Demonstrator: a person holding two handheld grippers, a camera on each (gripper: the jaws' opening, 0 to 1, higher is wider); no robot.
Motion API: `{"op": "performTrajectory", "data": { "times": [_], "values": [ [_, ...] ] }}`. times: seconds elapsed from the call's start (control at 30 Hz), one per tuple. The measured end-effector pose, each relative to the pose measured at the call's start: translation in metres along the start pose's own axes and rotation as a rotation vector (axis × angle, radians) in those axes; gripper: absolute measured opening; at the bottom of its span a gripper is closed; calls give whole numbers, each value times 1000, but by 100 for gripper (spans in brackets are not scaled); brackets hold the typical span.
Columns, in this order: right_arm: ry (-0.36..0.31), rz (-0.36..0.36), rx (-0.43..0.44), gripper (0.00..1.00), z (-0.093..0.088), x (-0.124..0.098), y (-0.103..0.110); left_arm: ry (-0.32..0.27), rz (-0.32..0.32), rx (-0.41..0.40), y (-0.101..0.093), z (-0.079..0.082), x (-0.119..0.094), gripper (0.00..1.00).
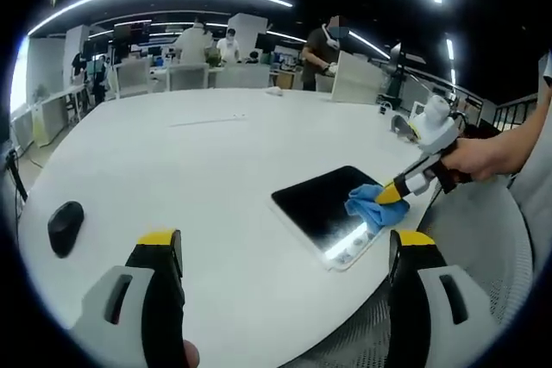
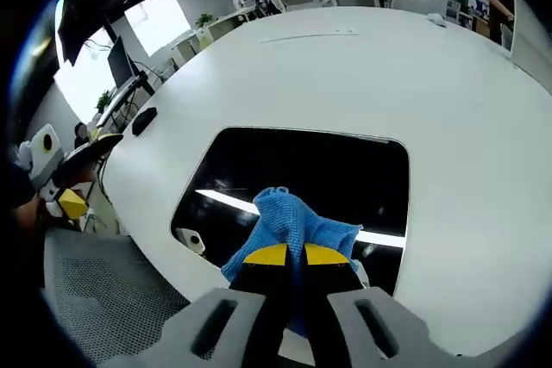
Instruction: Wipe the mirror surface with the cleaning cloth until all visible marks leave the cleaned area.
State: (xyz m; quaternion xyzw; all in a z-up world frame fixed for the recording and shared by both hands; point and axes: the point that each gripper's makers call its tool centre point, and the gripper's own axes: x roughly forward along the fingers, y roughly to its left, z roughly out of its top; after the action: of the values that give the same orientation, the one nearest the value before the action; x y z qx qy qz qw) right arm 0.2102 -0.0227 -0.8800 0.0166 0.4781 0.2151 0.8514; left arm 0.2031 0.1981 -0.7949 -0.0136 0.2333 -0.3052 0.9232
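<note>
Lying flat near the edge of the round white table [image 1: 216, 178], one rectangular glossy black mirror [image 2: 328, 170] with rounded corners carries one crumpled blue microfibre cloth [image 2: 289, 221]. The right gripper [image 2: 287, 255] pinches the cloth, jaws narrow. The left gripper [image 1: 285, 252] hovers with jaws wide, holding nothing. One black mouse [image 1: 65, 227] rests well apart.

A black mouse [image 1: 65, 227] lies on the white table [image 1: 216, 178] up and left of the left jaws (well apart from them), with mesh chairs [image 2: 103, 299] lower left of the right jaws.
</note>
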Motion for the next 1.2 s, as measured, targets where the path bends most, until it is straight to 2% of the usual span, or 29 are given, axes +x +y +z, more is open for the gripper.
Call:
{"op": "performTrajectory", "data": {
  "times": [0.43,0.6,0.8,0.9,1.2],
  "values": [
    [34,29,22,0,-13,-8,8,-5,-6,2,-7,2,5,99],
    [44,37,26,0,-16,-9,9,6,-8,4,-9,-1,7,99],
    [50,49,16,0,-19,-11,11,-1,-6,2,-12,-1,8,99],
    [54,53,6,0,-19,-11,12,-22,1,-26,-11,2,8,99],
    [58,63,1,0,-21,-14,12,-15,4,-24,-12,-1,10,99]
  ]
}}
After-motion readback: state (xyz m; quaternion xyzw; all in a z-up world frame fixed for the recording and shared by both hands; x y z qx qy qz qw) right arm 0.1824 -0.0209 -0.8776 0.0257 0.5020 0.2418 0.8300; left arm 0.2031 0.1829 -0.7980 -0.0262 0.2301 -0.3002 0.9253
